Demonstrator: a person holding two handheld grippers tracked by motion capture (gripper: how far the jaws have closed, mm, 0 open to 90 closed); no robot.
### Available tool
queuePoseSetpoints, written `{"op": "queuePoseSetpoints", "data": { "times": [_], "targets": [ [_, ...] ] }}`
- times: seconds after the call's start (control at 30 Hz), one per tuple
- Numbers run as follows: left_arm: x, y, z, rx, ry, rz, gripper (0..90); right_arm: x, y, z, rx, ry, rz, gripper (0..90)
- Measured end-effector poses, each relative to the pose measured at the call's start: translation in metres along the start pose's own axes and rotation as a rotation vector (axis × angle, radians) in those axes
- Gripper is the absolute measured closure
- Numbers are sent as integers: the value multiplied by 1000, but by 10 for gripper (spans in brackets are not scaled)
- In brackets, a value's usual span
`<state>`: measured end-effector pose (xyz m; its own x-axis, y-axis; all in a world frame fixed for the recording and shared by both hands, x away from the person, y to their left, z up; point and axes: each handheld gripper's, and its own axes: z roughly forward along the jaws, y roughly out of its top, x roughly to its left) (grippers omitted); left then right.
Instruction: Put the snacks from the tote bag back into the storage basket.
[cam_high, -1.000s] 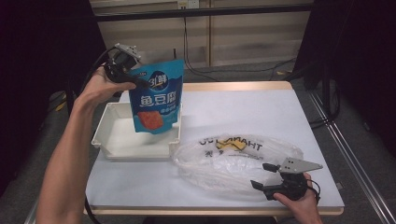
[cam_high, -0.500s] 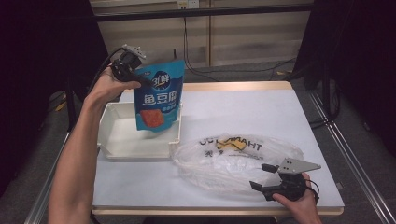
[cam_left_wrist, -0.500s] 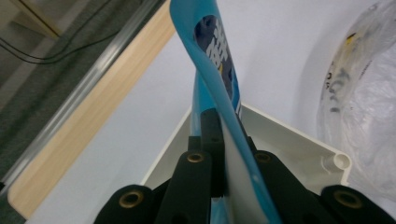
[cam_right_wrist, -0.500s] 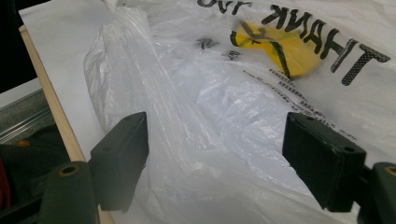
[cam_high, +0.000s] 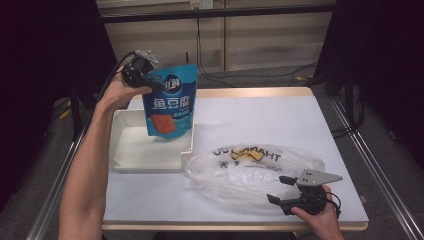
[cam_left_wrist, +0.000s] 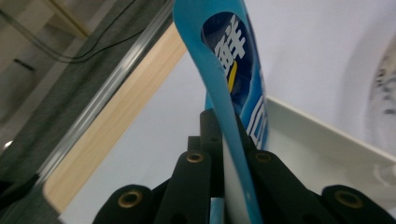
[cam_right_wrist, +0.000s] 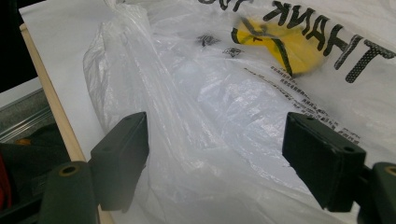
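Left tongs (cam_high: 150, 82) clamp a blue pouch (cam_high: 169, 107) above the white tray (cam_high: 131, 150); right tongs (cam_high: 283, 190) gape at the plastic bag (cam_high: 250, 170).

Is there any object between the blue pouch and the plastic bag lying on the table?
Yes. The blue pouch hangs over the white tray, whose right wall lies between it and the plastic bag.

Table (cam_high: 280, 115) — tray (cam_high: 130, 150), (plastic) bag (cam_high: 250, 170).
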<state>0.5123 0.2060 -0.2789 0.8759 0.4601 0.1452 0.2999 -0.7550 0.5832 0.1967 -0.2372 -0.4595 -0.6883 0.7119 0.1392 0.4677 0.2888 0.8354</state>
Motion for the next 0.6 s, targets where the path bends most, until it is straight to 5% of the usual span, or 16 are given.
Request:
{"op": "queuePoseSetpoints", "data": {
  "times": [0.3, 0.43, 0.57, 0.6],
  "targets": [
    [13, -8, -1, 46, 45, -64, 870, 1, 0, 1, -5, 1, -2, 227],
    [13, -2, -4, 112, 84, -8, 851, 0, 0, 1, -2, 0, 2, 226],
    [8, -1, -2, 90, 87, -31, 823, 0, 1, 1, -3, 3, -1, 227],
    [9, -1, -3, 109, 83, -11, 810, 0, 1, 1, -5, 3, -2, 227]
  ]
}}
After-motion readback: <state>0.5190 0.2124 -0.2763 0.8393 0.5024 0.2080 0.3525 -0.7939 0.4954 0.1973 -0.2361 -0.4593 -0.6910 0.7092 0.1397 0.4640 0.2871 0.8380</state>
